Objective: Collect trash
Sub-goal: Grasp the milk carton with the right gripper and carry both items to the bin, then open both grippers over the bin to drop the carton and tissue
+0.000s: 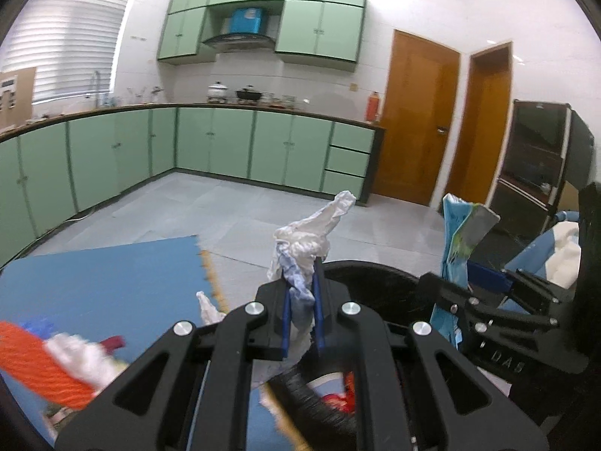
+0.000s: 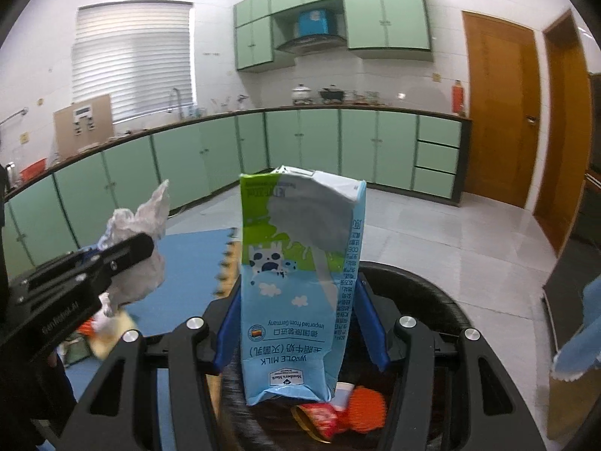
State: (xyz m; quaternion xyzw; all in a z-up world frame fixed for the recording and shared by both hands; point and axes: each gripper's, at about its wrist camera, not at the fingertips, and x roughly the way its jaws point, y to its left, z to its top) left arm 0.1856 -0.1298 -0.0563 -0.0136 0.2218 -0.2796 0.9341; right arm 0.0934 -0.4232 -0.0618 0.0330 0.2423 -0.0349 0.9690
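Observation:
My left gripper [image 1: 300,293] is shut on a crumpled white and blue tissue wad [image 1: 308,240], held above the black round trash bin [image 1: 375,274]. My right gripper [image 2: 300,300] is shut on a blue and green milk carton [image 2: 300,285], held upside down over the same bin [image 2: 432,293]. The bin holds red and orange wrappers [image 2: 345,409]. In the right wrist view the left gripper [image 2: 124,255] shows at the left with its tissue wad [image 2: 139,218]. In the left wrist view the right gripper [image 1: 484,282] shows at the right with the carton [image 1: 458,240].
A blue foam mat [image 1: 112,285] lies on the grey tiled floor, with an orange mesh item [image 1: 41,368], white tissues [image 1: 82,357] and other scraps on it. Green kitchen cabinets [image 1: 225,146] line the far walls. Wooden doors [image 1: 413,120] and a dark oven unit [image 1: 537,158] stand to the right.

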